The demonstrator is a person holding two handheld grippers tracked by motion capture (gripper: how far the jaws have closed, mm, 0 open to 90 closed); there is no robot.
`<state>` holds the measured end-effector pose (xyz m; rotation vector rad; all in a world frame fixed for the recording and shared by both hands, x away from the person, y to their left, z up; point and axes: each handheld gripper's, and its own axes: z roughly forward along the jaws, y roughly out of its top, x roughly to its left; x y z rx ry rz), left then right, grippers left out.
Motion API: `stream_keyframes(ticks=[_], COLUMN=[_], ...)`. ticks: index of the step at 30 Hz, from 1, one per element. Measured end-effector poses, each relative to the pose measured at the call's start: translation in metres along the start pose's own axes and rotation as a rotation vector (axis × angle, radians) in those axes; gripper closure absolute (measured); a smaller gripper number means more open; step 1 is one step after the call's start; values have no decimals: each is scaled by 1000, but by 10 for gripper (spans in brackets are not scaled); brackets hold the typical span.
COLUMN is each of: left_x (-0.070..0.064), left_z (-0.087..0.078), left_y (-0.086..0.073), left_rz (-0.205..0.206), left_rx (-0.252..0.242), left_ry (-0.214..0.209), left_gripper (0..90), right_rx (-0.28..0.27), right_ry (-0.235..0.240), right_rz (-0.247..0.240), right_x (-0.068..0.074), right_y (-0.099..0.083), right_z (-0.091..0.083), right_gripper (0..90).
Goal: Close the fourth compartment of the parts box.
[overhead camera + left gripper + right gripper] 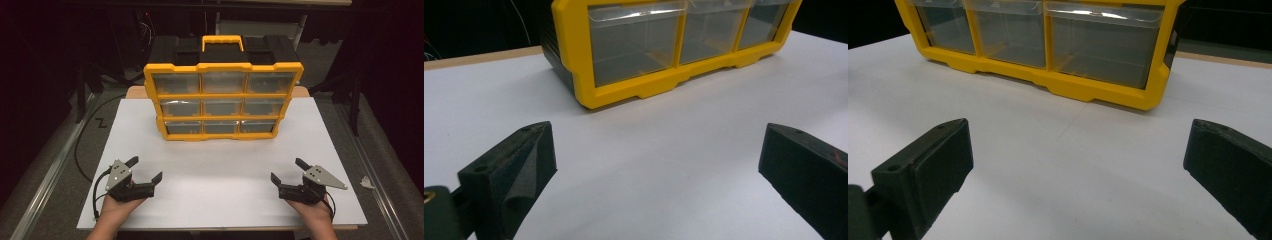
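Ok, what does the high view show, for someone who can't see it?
A yellow drawer box with nine clear drawers stands on a white table. Nearer the camera, the left gripper and right gripper rest apart, fingers open, holding nothing.

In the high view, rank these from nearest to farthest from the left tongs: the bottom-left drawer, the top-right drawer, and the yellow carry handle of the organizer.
Measured from the left tongs, open at the table's near left:
1. Bottom-left drawer, lowest row, left end of the organizer.
2. Top-right drawer, top row, right end.
3. Yellow carry handle, on top, toward the back.
Two and three are fairly close; the handle looks slightly farther.
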<state>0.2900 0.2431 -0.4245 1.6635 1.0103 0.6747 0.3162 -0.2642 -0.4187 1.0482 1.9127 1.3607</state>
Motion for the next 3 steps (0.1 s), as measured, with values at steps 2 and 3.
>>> stream_keyframes(ticks=[2, 3], left_x=[1, 1], left_z=[-1, -1], left_y=[0, 0], left_rz=[-2, 0], left_rx=[1, 2], left_ry=[1, 3], left_gripper=[27, 27], right_rx=[1, 1], right_ry=[1, 0], right_rz=[-2, -2], right_x=[0, 0], right_y=[0, 0], right_z=[0, 0], right_gripper=[7, 7])
